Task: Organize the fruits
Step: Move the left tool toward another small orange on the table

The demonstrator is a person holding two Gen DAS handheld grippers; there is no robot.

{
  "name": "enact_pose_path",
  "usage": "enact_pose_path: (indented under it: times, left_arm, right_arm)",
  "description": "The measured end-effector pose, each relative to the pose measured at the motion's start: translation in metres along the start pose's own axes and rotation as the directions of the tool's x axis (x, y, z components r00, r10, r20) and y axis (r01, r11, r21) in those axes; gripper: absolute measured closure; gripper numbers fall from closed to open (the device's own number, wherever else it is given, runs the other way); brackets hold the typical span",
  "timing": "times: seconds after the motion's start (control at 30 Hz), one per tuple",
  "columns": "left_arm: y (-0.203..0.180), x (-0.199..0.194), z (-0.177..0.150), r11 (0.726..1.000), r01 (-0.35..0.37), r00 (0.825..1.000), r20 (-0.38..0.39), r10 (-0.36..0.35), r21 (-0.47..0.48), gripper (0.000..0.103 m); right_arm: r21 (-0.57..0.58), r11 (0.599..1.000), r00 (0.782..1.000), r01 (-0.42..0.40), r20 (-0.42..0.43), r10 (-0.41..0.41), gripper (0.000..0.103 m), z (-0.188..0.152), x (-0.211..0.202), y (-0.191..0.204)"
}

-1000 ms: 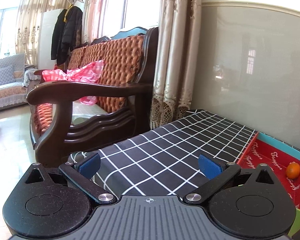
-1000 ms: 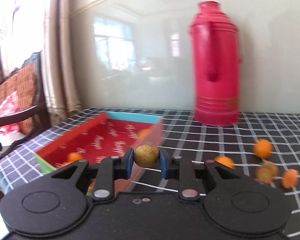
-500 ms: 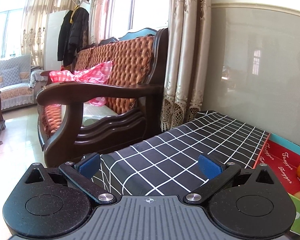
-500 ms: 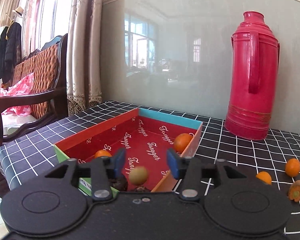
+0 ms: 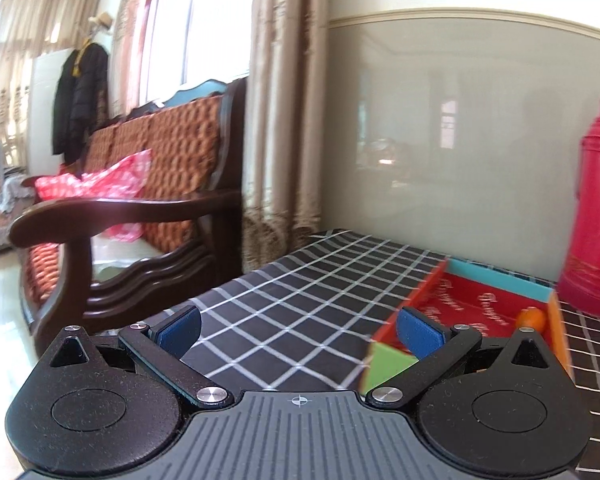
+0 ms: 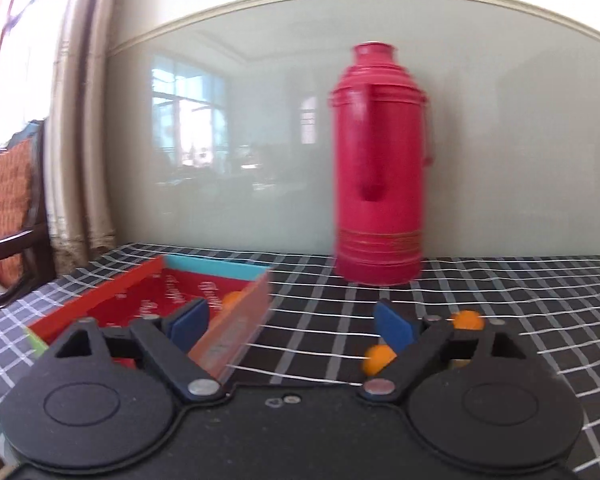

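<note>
- The right hand-held gripper [image 6: 290, 326], jaws now wide apart and empty after releasing a small brownish fruit, is swinging from the shallow red cardboard tray [image 6: 100, 300] toward small round orange fruits [image 6: 378, 358] on the checked tabletop [image 6: 500, 280].
- The left hand-held gripper [image 5: 298, 332] is hovering open and empty beside the tray.

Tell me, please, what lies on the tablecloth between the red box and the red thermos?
Nothing: in the right wrist view, only bare checked tablecloth separates the red box from the red thermos. The loose oranges lie further right.

I see one orange fruit [image 6: 231, 298] lying in my red-lined box [image 6: 100, 305], by its far corner. Two more oranges [image 6: 378, 357] [image 6: 467, 320] sit loose on the checked cloth.
</note>
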State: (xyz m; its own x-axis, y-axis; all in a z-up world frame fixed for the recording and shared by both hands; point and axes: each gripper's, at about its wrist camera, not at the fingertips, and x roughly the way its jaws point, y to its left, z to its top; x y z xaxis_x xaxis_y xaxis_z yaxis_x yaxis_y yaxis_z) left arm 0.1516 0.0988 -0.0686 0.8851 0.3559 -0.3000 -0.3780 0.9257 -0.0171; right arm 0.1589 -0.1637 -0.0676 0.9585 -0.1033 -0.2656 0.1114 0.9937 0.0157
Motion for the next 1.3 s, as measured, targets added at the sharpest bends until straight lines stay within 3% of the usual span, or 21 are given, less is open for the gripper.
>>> enact_pose_path:
  times: [0.1,0.27,0.4,0.5,0.57,0.67,0.73,0.8,0.9,1.0,1.1,1.3]
  left_arm:
    - [-0.029,-0.010,0.000,0.997,0.067,0.998,0.017,-0.068,0.037,0.000]
    - [-0.080,-0.030,-0.006,0.973,0.194,0.979,0.044,-0.201,0.124,0.000]
    - [-0.118,-0.048,-0.013,0.932,0.310,0.945,0.041,-0.323,0.190,0.000]
    - [-0.146,-0.054,-0.020,0.886,0.397,0.911,0.012,-0.412,0.240,0.000]
    - [-0.164,-0.058,-0.027,0.857,0.437,0.893,-0.020,-0.449,0.272,0.000]
    - [-0.188,-0.057,-0.035,0.820,0.495,0.865,-0.073,-0.496,0.289,0.000]
    - [-0.204,-0.056,-0.039,0.801,0.513,0.854,-0.091,-0.512,0.310,0.001]
    - [-0.218,-0.055,-0.043,0.787,0.518,0.850,-0.102,-0.516,0.335,0.001]
    - [-0.237,-0.049,-0.047,0.771,0.522,0.848,-0.122,-0.516,0.364,0.004]
    - [-0.254,-0.040,-0.050,0.748,0.563,0.825,-0.185,-0.534,0.350,0.020]
    - [-0.269,-0.030,-0.056,0.742,0.579,0.815,-0.228,-0.532,0.339,0.025]
    - [-0.289,-0.010,-0.057,0.732,0.603,0.797,-0.277,-0.537,0.317,0.042]
  right_arm:
    - [0.013,0.993,0.993,0.116,0.006,-0.117,0.011,-0.001,-0.001,-0.027]
    - [0.082,0.951,0.955,0.297,-0.020,-0.297,0.006,-0.004,-0.007,-0.074]
    - [0.112,0.908,0.914,0.405,-0.038,-0.403,0.006,-0.007,-0.012,-0.105]
    - [0.109,0.874,0.880,0.475,-0.036,-0.474,0.006,-0.008,-0.017,-0.120]
    - [0.098,0.847,0.853,0.522,-0.036,-0.521,0.006,-0.010,-0.020,-0.129]
    - [0.073,0.790,0.793,0.609,-0.030,-0.608,0.006,-0.012,-0.023,-0.138]
    - [0.058,0.747,0.749,0.662,-0.022,-0.662,0.006,-0.014,-0.026,-0.144]
    - [0.042,0.718,0.719,0.695,-0.012,-0.695,0.006,-0.017,-0.030,-0.150]
    - [0.043,0.710,0.711,0.703,-0.019,-0.703,0.006,-0.019,-0.031,-0.162]
    - [0.053,0.710,0.711,0.702,-0.026,-0.702,0.006,-0.020,-0.034,-0.170]
    - [0.078,0.724,0.727,0.685,-0.017,-0.686,0.006,-0.020,-0.038,-0.175]
    - [0.077,0.723,0.726,0.687,-0.024,-0.687,0.006,-0.019,-0.041,-0.178]
